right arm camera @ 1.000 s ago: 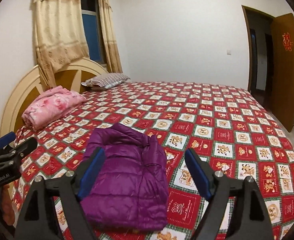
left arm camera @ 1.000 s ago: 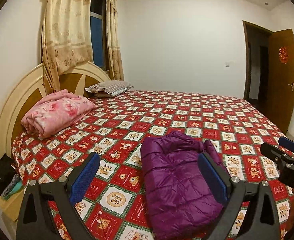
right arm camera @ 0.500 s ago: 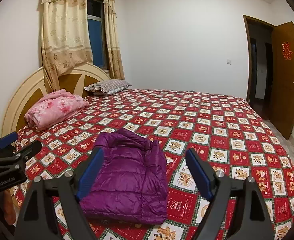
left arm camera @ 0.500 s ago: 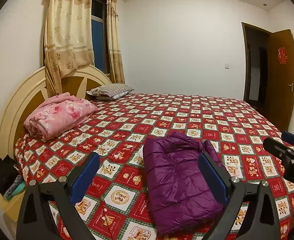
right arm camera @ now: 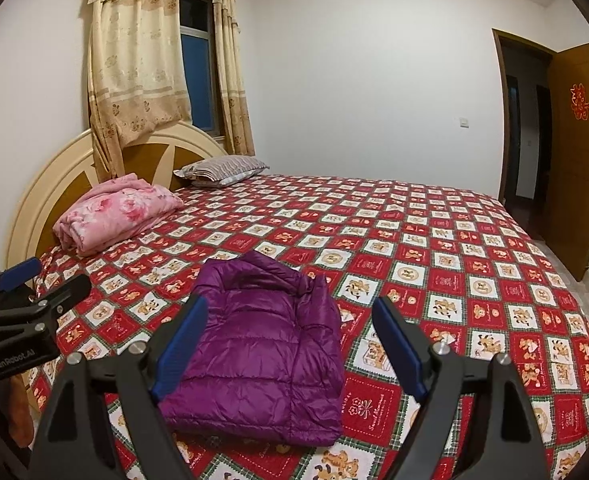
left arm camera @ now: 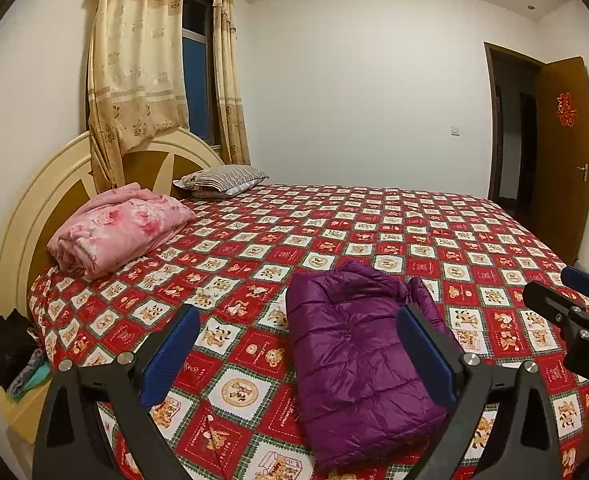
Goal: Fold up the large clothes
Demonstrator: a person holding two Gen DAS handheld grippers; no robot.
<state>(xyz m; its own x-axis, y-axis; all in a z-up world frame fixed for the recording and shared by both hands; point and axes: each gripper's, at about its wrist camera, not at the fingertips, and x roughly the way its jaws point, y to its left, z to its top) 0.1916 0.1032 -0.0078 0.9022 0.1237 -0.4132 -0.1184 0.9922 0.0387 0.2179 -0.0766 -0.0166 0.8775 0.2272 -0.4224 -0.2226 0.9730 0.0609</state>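
Note:
A purple puffer jacket (left arm camera: 350, 352) lies folded into a compact rectangle near the front edge of the bed; it also shows in the right wrist view (right arm camera: 262, 344). My left gripper (left arm camera: 298, 356) is open and empty, held above the bed's front edge, apart from the jacket. My right gripper (right arm camera: 290, 344) is open and empty, held back from the jacket. Each gripper appears at the edge of the other's view: the right one (left arm camera: 574, 304) and the left one (right arm camera: 34, 288).
The bed carries a red patterned bedspread (left arm camera: 374, 232). A folded pink blanket (left arm camera: 114, 228) and a striped pillow (left arm camera: 222, 178) lie by the headboard (left arm camera: 26, 208). Dark clothes (left arm camera: 6, 344) sit at the left. A wooden door (left arm camera: 562, 152) stands open at the right.
Both grippers have drawn back and up from the jacket, so it sits lower and smaller in view. The jacket has not moved. Both stay open.

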